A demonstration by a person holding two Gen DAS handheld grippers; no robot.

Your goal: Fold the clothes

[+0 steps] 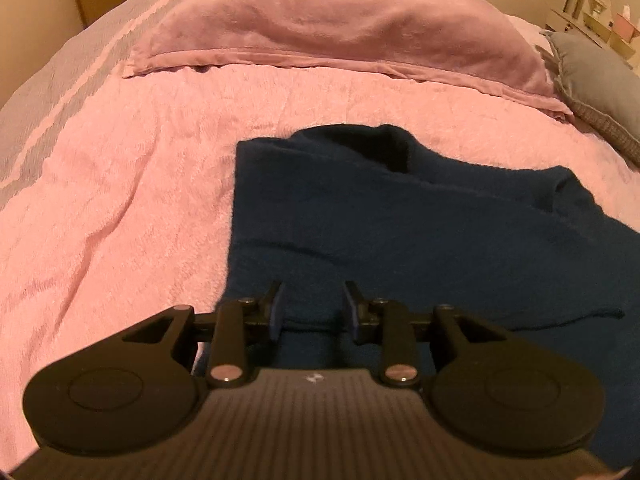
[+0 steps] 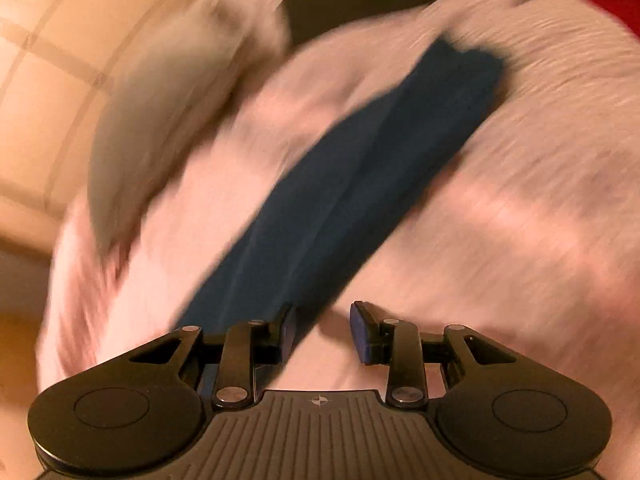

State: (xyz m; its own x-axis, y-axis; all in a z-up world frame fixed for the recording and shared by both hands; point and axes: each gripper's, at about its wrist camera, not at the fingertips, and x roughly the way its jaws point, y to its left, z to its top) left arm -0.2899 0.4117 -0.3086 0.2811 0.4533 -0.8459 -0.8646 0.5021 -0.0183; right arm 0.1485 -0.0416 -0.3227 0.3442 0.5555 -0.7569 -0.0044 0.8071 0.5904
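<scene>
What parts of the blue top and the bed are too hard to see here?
- Blue top: in the left wrist view its near hem is hidden behind the left claw, and its right side is cut off by the picture's edge.
- Right wrist view: motion blur smears the top, the pink blanket and the grey pillow.
- Right claw: open; whether it touches cloth is unclear.

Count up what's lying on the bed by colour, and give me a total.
Dark blue: 1, the sweater
Pink: 1, the pillow
Grey: 1, the cushion
Total: 3, all on the pink bedspread
</scene>
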